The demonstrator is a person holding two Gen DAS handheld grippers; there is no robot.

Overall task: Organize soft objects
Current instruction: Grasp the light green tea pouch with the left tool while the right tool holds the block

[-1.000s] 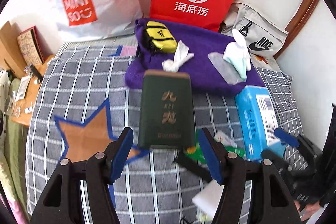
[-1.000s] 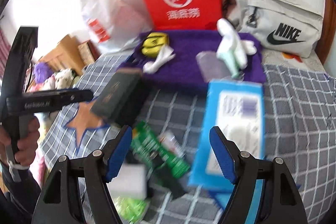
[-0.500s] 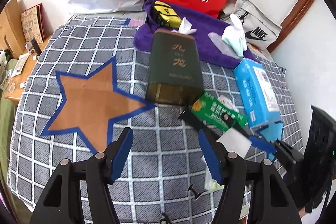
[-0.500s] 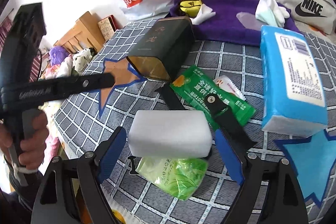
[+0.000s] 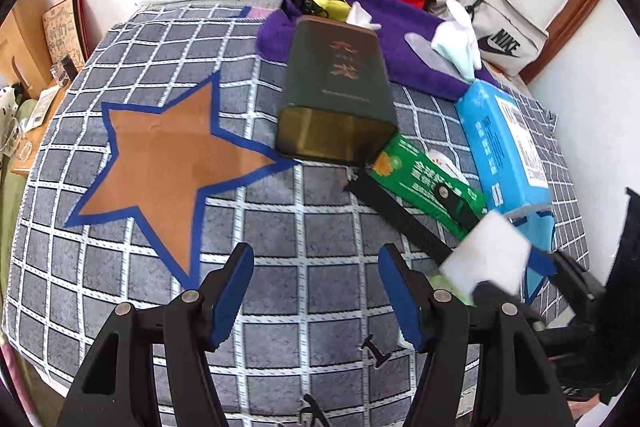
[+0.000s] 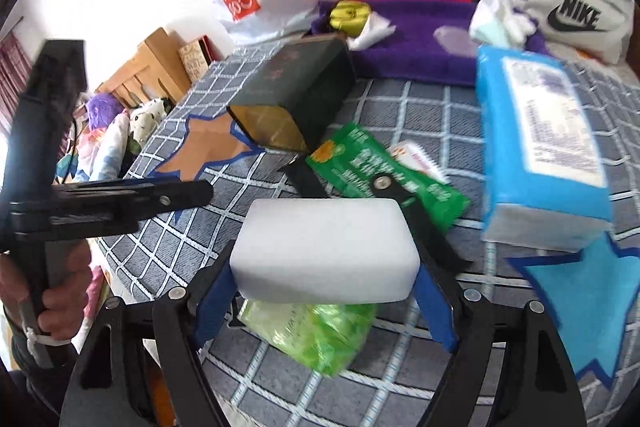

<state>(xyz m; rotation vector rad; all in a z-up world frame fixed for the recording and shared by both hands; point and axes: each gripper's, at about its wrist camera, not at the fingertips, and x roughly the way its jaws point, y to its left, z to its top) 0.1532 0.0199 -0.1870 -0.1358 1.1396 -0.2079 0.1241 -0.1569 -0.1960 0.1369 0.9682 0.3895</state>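
Left gripper (image 5: 316, 291): jaws wide apart, nothing between the blue pads, hovering over the checked blanket (image 5: 320, 219). Ahead and left of it lies the brown star patch (image 5: 164, 155); straight ahead, a dark green tin (image 5: 340, 95) on its side, open end toward the tool. Ahead and right: green packet (image 5: 424, 179), then a blue tissue pack (image 5: 504, 143).

Hidden or unclear: in the left wrist view the white sponge (image 5: 488, 255) is blurred and partly covered by the right tool's black frame. A small white sachet (image 6: 416, 159) is mostly under the green packet. The blue star patch (image 6: 584, 291) is cut off by the blue tissue pack and smeared. Print on the bags at the far wall is blurred in the right wrist view.

Right gripper (image 6: 324, 287): pads pressed on both short ends of the white sponge (image 6: 324, 247), held lifted above a light green bag (image 6: 316, 331). Tool points forward, tilted down toward the blanket. Person's left hand (image 6: 52, 295) wraps the other tool's handle at far left.

Sponge: long axis runs straight across the jaws, left to right; broad face up, roughly level.
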